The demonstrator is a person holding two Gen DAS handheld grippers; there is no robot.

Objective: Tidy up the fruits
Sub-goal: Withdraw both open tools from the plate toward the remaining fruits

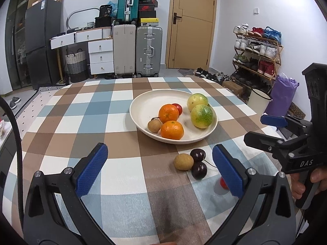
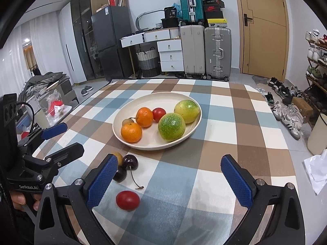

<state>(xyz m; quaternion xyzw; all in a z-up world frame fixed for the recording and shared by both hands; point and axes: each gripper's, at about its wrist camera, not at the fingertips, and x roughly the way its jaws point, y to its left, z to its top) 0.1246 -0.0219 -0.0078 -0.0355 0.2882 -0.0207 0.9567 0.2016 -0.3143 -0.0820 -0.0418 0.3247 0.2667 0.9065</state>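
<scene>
A cream plate (image 1: 143,104) (image 2: 130,110) on the checked tablecloth holds two oranges (image 1: 172,129) (image 2: 131,132), two green-yellow passion fruits (image 1: 202,116) (image 2: 171,126), a cherry tomato (image 1: 178,108) (image 2: 159,114) and a longan (image 1: 154,126). On the cloth in front of it lie a longan (image 1: 183,161) (image 2: 118,156), two dark cherries (image 1: 197,155) (image 2: 130,162) and a cherry tomato (image 2: 128,200) (image 1: 223,182). My left gripper (image 1: 159,171) is open and empty, left of the loose fruit. My right gripper (image 2: 169,181) is open and empty above the loose tomato.
The right gripper's body (image 1: 286,149) shows at the right of the left wrist view; the left gripper's body (image 2: 40,155) shows at the left of the right wrist view. Suitcases, drawers and a shoe rack stand beyond the table.
</scene>
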